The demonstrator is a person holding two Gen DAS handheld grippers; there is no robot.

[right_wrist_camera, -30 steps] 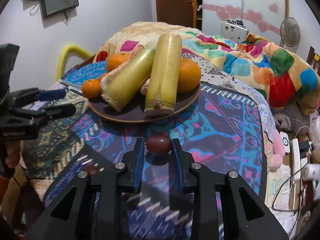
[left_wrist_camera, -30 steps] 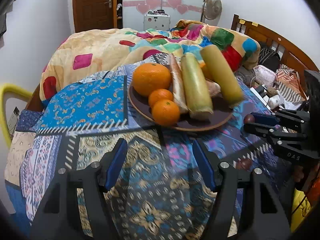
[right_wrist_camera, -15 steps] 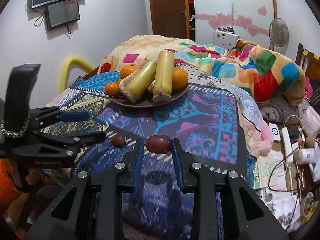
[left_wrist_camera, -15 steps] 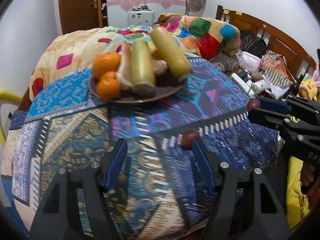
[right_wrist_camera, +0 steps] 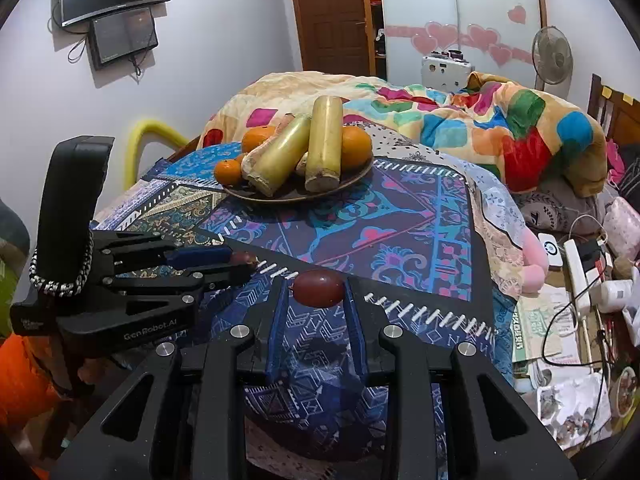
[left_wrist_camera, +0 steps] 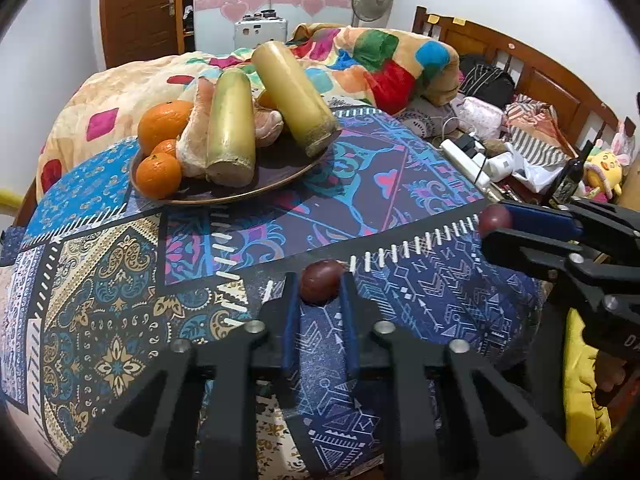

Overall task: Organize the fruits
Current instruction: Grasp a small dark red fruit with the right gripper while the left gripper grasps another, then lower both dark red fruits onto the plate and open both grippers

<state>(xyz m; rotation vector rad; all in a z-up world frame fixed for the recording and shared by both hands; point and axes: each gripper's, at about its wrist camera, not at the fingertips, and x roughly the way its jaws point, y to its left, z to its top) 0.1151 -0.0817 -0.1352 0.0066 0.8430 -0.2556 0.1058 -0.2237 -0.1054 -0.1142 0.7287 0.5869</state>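
A dark red round fruit [left_wrist_camera: 321, 287] lies at the near edge of the cloth-covered table. My left gripper [left_wrist_camera: 319, 279] is closing on it and both blue pads press its sides. The right wrist view shows this left gripper [right_wrist_camera: 239, 261] side-on with that fruit [right_wrist_camera: 245, 258] at its tips. My right gripper [right_wrist_camera: 316, 285] is shut on a second dark red fruit [right_wrist_camera: 319, 289] and holds it above the table's front. It also shows at the right of the left wrist view [left_wrist_camera: 490, 227]. A brown plate [left_wrist_camera: 280, 189] further back holds oranges [left_wrist_camera: 165, 123] and yellow stalks [left_wrist_camera: 232, 136].
A patterned cloth [left_wrist_camera: 120, 264] covers the round table, whose edge drops away just under both grippers. Behind it lies a bed with a colourful blanket [right_wrist_camera: 500, 128]. A power strip, cables and papers [right_wrist_camera: 576, 264] crowd the right side. A yellow chair back [right_wrist_camera: 148, 132] stands at the left.
My left gripper slid right, away from the plate, to the loose dark red fruit and shut on it. My right gripper drew back from the plate, still gripping its fruit.
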